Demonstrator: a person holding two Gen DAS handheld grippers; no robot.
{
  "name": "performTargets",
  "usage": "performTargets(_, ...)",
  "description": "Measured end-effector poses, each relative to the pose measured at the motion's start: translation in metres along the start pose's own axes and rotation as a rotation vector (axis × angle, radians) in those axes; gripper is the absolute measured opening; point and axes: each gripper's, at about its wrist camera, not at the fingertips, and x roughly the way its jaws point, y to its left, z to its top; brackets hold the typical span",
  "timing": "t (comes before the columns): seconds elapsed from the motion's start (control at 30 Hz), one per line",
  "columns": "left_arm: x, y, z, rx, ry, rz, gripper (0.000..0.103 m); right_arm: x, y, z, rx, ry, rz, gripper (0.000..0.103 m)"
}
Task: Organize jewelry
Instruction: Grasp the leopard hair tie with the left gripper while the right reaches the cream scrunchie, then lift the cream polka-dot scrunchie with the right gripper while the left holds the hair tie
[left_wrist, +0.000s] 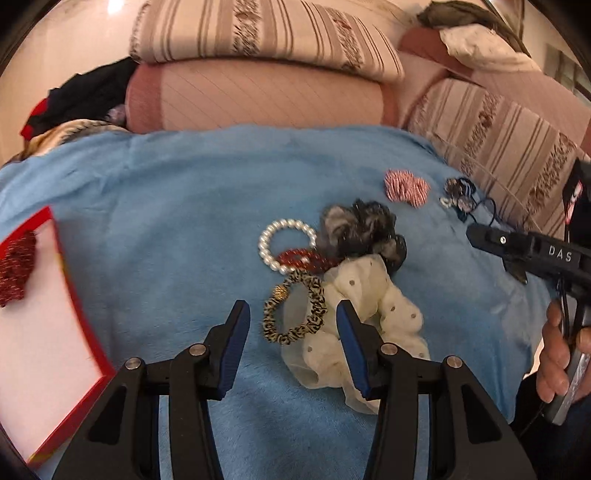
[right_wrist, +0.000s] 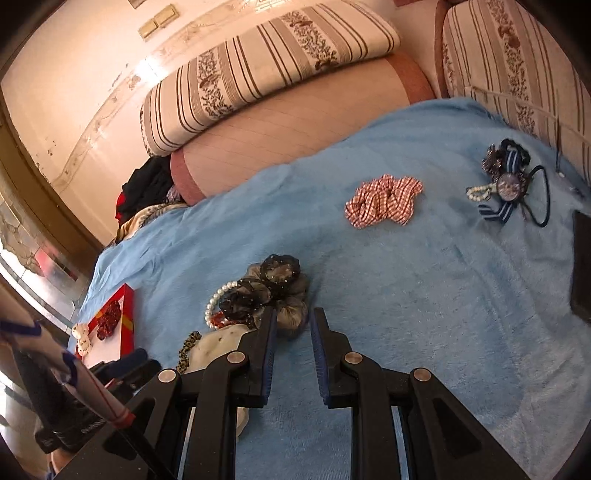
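Left gripper (left_wrist: 291, 325) parted, grasping nothing; angled down over pile on fluffy light-blue blanket (left_wrist: 147, 206), likely lining up a pick.

Leopard-print fabric hair tie with gold bead (left_wrist: 295, 314) between fingertips, cream dotted sheer scrunchie (left_wrist: 369, 314) under right-hand finger (no pad contact visible).

White pearl bead bracelet (left_wrist: 280, 243), red bead bracelet (left_wrist: 306, 260), grey-black sheer scrunchie (left_wrist: 362, 229) just ahead.

Red-rimmed open box with white floor (left_wrist: 48, 314) off to left, presumably destination; red sparkly scrunchie (left_wrist: 14, 266) already inside.

Right gripper (right_wrist: 293, 321) narrowly parted, empty, beside grey-black scrunchie.

Red-white gingham scrunchie (right_wrist: 382, 201) well ahead.
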Motion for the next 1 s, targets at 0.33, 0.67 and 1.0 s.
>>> performTargets(0.33,0.043,0.002,0.001,0.014,0.081,-0.025,0.010,0.017,0.020,-0.010,-0.083,0.042,0.040,0.021)
performTargets(0.67,0.019,0.015,0.005,-0.023,-0.015,0.029,0.009,0.037,0.053,-0.031,-0.204,0.144,0.114,0.051)
performTargets(1.0,0.011,0.011,0.007,-0.003,-0.060,0.068,0.009,0.066,0.072,-0.057,-0.360,0.239,0.007,0.013)
